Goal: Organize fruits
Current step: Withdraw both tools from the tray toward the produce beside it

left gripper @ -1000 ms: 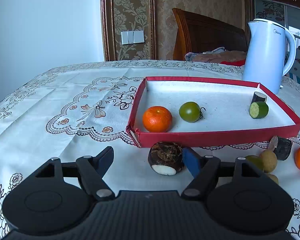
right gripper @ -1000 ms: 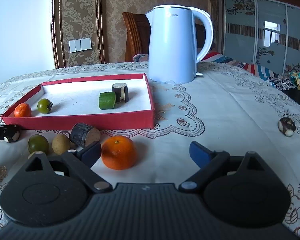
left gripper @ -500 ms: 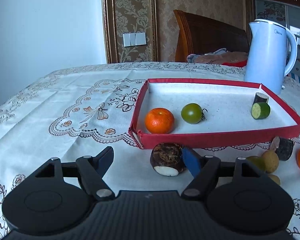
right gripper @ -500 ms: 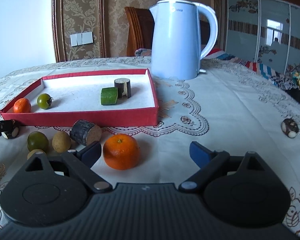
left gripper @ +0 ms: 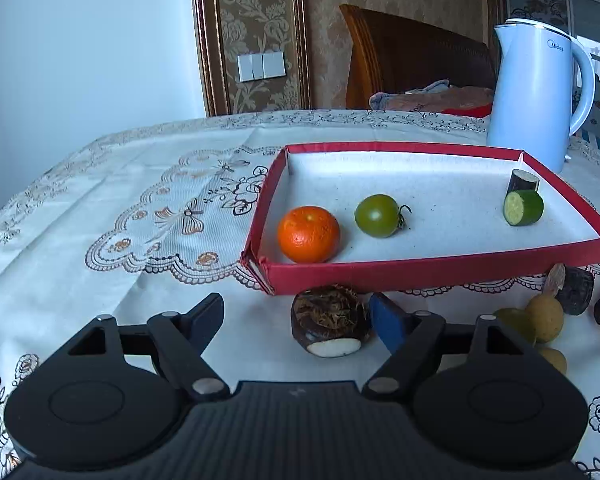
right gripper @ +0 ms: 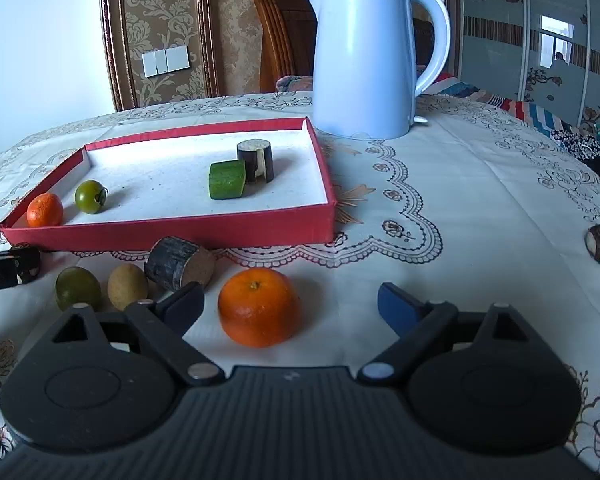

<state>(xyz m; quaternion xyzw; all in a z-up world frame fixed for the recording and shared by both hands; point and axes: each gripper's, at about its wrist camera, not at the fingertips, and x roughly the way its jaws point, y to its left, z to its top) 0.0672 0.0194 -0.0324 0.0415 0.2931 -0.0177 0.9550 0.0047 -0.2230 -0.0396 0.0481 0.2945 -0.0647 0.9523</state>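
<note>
An orange [left gripper: 308, 233], a green tomato [left gripper: 378, 216] and two cut pieces are already placed in the red tray [left gripper: 420, 270], while several fruits are left outside, both the left gripper [left gripper: 296, 320] and the right gripper [right gripper: 290, 304] being held apart and empty.

left claw [left gripper: 296, 316]: I am opening my jaws a little wider; the hairy brown root [left gripper: 330, 326] is lying on the counter between them, close against the blue pad on its right, with a clear gap to the black pad on its left.
left view: the red tray [left gripper: 420, 270] and the root are sitting slightly lower in my sight than a second ago.
right view: the orange [right gripper: 259, 306] between my right claw [right gripper: 290, 304] jaws is looming nearer and lower; the white kettle [right gripper: 364, 60] is sliding rightward.
</note>
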